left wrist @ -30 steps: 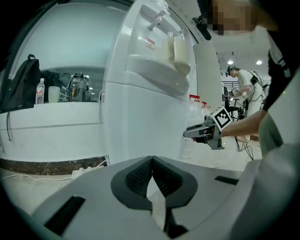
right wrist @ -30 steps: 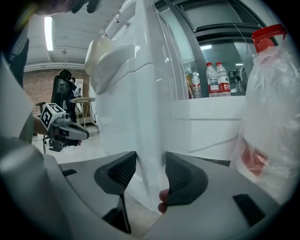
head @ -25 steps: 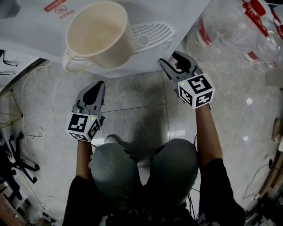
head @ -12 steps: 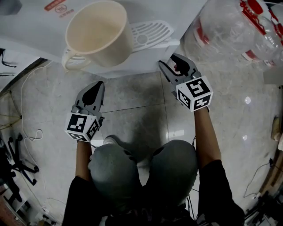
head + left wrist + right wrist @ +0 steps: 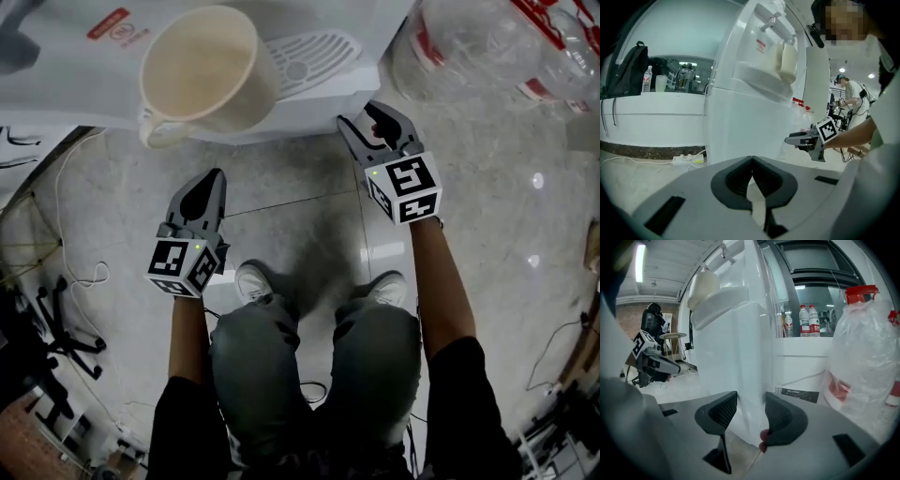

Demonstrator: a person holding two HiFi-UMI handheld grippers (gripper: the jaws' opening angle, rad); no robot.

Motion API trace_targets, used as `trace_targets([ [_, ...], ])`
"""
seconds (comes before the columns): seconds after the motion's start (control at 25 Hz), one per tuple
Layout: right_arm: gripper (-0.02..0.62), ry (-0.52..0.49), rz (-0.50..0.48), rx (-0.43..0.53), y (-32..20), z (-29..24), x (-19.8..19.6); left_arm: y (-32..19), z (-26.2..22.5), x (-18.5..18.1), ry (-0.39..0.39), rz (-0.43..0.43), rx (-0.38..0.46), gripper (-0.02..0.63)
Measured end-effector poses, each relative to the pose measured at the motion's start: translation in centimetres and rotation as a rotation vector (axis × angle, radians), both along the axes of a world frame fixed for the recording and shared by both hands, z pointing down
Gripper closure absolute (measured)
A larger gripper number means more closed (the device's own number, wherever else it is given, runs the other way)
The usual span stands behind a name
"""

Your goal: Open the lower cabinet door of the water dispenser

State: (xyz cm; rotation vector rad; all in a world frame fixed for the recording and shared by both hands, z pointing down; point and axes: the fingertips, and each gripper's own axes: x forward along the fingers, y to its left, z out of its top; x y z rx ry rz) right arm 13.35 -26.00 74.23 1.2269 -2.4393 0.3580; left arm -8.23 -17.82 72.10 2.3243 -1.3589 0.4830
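Evidently little is done: the cabinet door (image 5: 736,371) is unopened, its edge straddled by the right gripper's (image 5: 750,401) parted jaws; the left gripper (image 5: 752,161) is seen closed, empty.

The left tool (image 5: 210,178) is held low in front of the person, pointing forward and somewhat down. Its two jaws are closed tip to tip with nothing between them. The bare left forearm (image 5: 187,328) runs straight back from it to a dark sleeve (image 5: 183,427), and the tool's marker cube (image 5: 181,265) sits at the wrist end, facing up. The right tool (image 5: 373,125) reaches further forward than the left, tilted down in the same way, and its jaws stand apart. The right forearm (image 5: 442,291) is stretched nearly straight behind the right marker cube (image 5: 405,187). The two tools are side by side, well apart.
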Motion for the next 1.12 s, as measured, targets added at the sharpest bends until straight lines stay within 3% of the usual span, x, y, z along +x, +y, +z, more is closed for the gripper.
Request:
trace_targets([
  [0.24,0.396,0.041,0.071,-0.067,1.6,-0.4,-0.2,1.7,-1.7,1.3,-0.029,0.067,-0.104,0.595],
  [0.68,0.396,0.035,0.213,-0.091,4.5,-0.6,-0.7,3.3,-3.0,1.6,0.001,0.142,-0.189,0.597],
  [0.92,0.403,0.05,0.32,-0.126,6.7,-0.7,-1.2,5.1,-3.5,-0.2,0.028,0.18,-0.25,0.597],
  [1.12,0.405,0.046,0.363,-0.133,8.6,-1.0,-1.5,5.6,-3.7,-0.6,0.03,0.208,-0.251,0.595],
])
